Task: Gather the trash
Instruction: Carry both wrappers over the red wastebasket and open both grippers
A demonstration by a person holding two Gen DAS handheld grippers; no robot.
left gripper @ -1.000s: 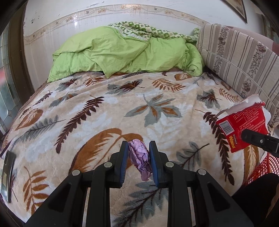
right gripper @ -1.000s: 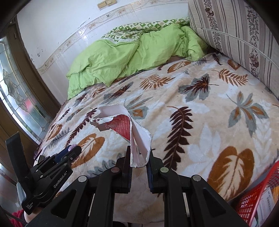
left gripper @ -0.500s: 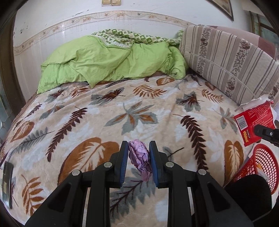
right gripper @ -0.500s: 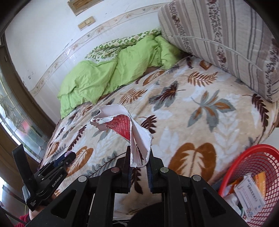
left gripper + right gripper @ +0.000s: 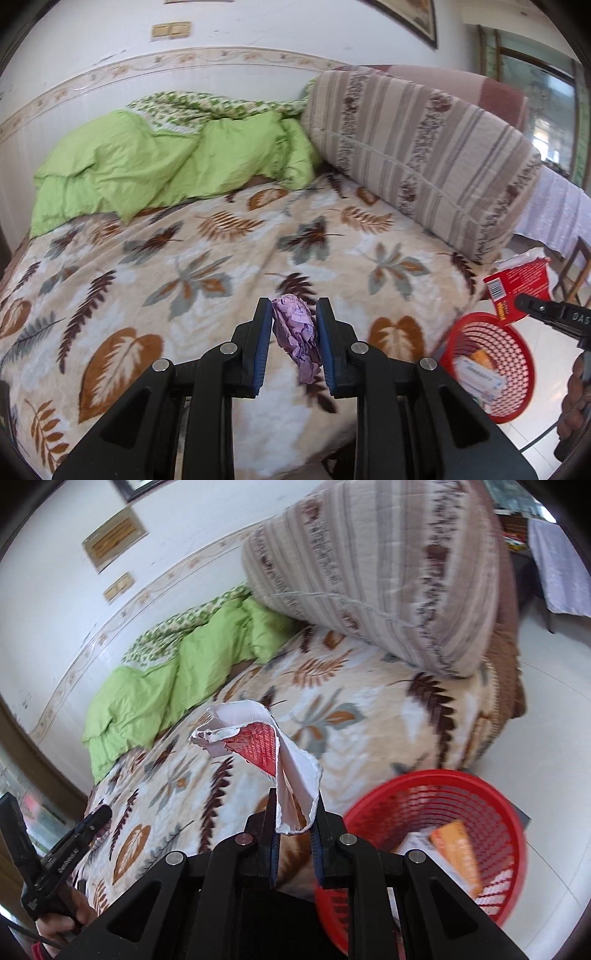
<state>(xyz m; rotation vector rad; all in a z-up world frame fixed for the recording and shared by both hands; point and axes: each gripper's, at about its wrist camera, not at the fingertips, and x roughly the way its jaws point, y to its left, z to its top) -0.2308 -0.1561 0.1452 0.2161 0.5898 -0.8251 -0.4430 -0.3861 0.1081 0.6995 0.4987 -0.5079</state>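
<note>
We are in a home bedroom: a bed covered by a leaf-patterned blanket, a rumpled green quilt against the tiled wall, a long striped bolster along one side, a framed picture above, and a red plastic basket on the pale tiled floor.

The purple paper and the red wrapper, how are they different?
The purple paper is scrunched into a small wad; the red wrapper is a bigger torn-open pack, white inside. The left gripper pinches the purple paper; the right gripper pinches the red wrapper. Both are held up, not yet in the red basket.
</note>
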